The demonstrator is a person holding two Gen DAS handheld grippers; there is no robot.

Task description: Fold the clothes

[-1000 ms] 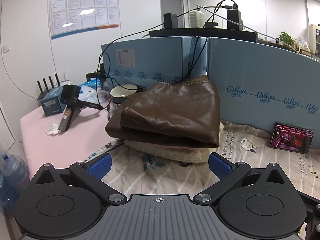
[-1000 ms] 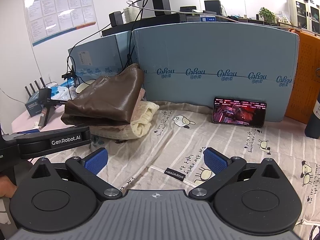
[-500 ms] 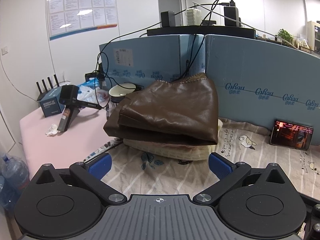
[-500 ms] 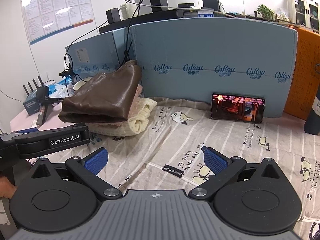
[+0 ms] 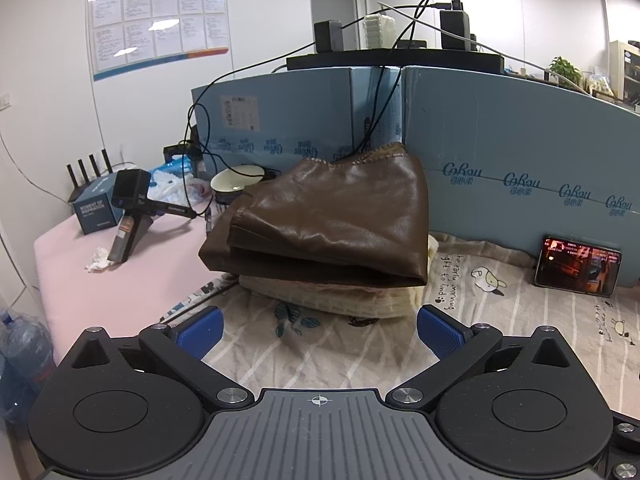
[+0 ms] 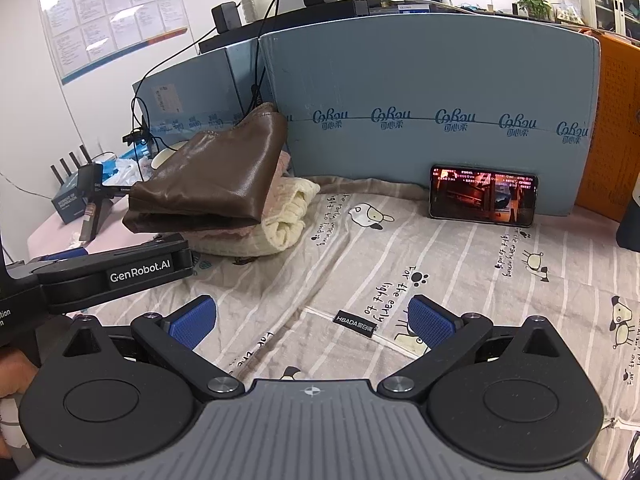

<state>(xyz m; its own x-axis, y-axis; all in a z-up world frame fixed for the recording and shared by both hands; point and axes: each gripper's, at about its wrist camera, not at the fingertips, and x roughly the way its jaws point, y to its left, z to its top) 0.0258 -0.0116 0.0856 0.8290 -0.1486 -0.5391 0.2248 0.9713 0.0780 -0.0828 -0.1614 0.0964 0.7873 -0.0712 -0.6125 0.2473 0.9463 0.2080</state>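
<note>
The left gripper (image 5: 318,330), black with blue ribbed fingertip pads (image 5: 199,330), hangs with its jaws spread wide and nothing between them, just above a beige striped bedsheet printed with cartoon animals (image 5: 500,320). The right gripper (image 6: 312,322) is likewise wide open and empty over the same sheet, a small black brand label (image 6: 355,323) lying on the cloth between its blue pads (image 6: 432,322). In the right wrist view the black body of the left gripper (image 6: 112,268), lettered "GenRobot.AI", reaches in from the left, and part of a hand (image 6: 14,374) shows at the lower left edge.

Straight ahead of the left gripper, near but apart from it, sits the stack of folded clothes: a glossy brown leather-like garment (image 5: 332,224) lies folded on top, its far edge propped against a light blue foam board partition (image 5: 520,152). Under it lie a thin pink knit layer (image 6: 280,164) and a cream ribbed knit garment (image 6: 288,216), whose rolled edge juts out to the right.

A smartphone with a lit screen (image 6: 483,195) leans against the blue partition, well to the right of the stack. To the left of the sheet a pale pink surface (image 5: 132,280) carries a black handheld device on a stand (image 5: 130,212), a dark blue box (image 5: 94,210), a crumpled white tissue (image 5: 98,260) and a white bowl (image 5: 236,184). Black cables (image 5: 200,120) drape over the partition.
</note>
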